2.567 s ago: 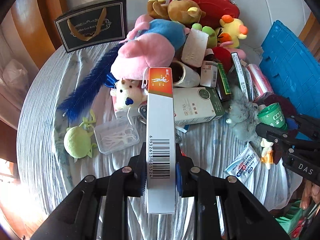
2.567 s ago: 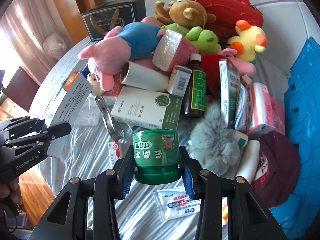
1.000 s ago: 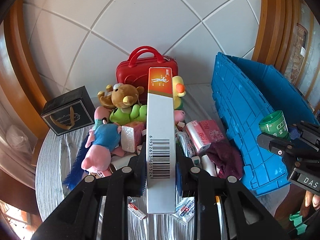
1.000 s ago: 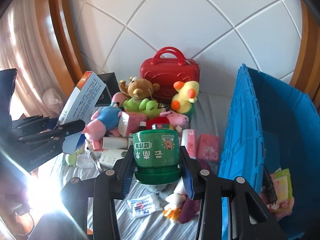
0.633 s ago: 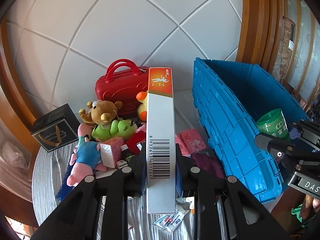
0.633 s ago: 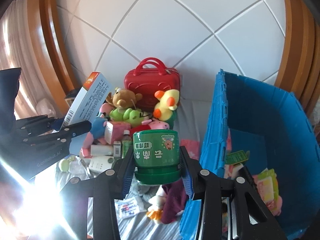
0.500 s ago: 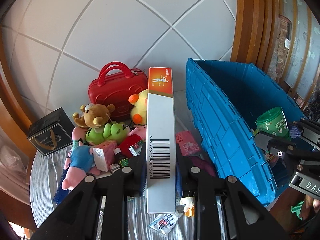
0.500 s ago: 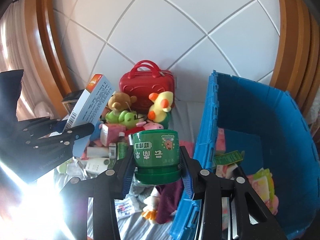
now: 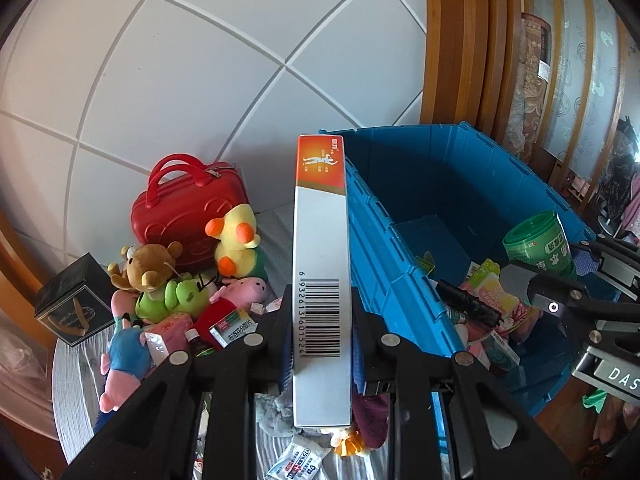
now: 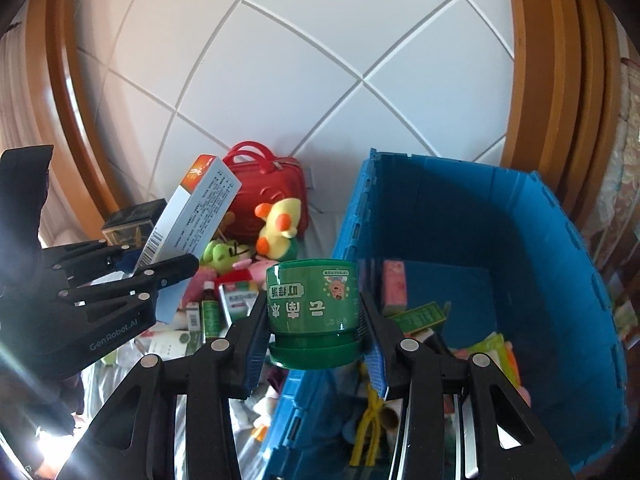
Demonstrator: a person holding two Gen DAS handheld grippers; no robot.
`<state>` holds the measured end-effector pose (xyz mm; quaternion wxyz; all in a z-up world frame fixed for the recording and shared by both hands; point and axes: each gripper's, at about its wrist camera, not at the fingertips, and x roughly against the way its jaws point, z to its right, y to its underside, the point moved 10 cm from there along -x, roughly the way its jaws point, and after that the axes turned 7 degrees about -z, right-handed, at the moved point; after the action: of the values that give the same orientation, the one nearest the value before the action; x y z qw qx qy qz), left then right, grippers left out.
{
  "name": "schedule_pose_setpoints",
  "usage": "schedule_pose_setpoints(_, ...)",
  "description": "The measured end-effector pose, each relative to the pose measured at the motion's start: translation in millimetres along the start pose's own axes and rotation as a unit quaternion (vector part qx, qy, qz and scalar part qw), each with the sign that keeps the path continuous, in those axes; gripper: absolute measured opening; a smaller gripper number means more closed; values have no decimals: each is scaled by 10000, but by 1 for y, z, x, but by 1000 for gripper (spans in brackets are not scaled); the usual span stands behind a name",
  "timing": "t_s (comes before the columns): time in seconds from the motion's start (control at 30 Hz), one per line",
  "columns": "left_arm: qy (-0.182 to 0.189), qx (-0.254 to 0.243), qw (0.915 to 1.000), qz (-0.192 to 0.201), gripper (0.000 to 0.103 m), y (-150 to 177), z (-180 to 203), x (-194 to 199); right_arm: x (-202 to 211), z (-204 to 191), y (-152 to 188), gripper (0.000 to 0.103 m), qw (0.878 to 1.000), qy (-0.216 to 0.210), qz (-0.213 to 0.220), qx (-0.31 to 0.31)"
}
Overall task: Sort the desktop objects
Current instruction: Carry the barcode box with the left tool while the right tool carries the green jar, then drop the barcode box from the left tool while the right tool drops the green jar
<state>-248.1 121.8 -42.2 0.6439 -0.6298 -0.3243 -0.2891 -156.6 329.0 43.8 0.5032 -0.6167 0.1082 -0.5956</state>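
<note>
My left gripper (image 9: 321, 312) is shut on a tall white box (image 9: 321, 280) with an orange top and a barcode, held upright above the table's edge beside the blue crate (image 9: 404, 280). The same box (image 10: 192, 216) shows at the left in the right wrist view. My right gripper (image 10: 314, 320) is shut on a green jar (image 10: 314, 304), held upside down just over the left wall of the blue crate (image 10: 540, 240). From the left wrist view the green jar (image 9: 538, 246) hangs over the crate's inside.
On the table behind lie a red case (image 9: 188, 200), a yellow duck toy (image 9: 234, 240), a brown bear toy (image 9: 146, 266), a black gift box (image 9: 72, 300) and several medicine boxes. The crate holds several packets (image 10: 420, 316). White tiled wall stands behind.
Both grippers have swung right and upward with their loads, away from the pile. The crate's inside now fills more of both views, and the jar hangs over it.
</note>
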Motion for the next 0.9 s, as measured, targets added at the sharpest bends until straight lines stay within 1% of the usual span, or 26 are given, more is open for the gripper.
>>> schedule_pose_setpoints(0.33, 184, -364, 9992, -46, 22, -26, 58, -16, 0, 65, 3, 41, 9994, 162, -80, -306)
schedule_pose_setpoints(0.63, 353, -646, 9973, -63, 22, -47, 102, -29, 2, 110, 12, 41, 9981, 291, -189, -518)
schedule_pose_setpoints(0.9, 487, -888, 9948, -79, 22, -62, 133, -38, -1, 143, 22, 41, 9962, 432, -325, -679)
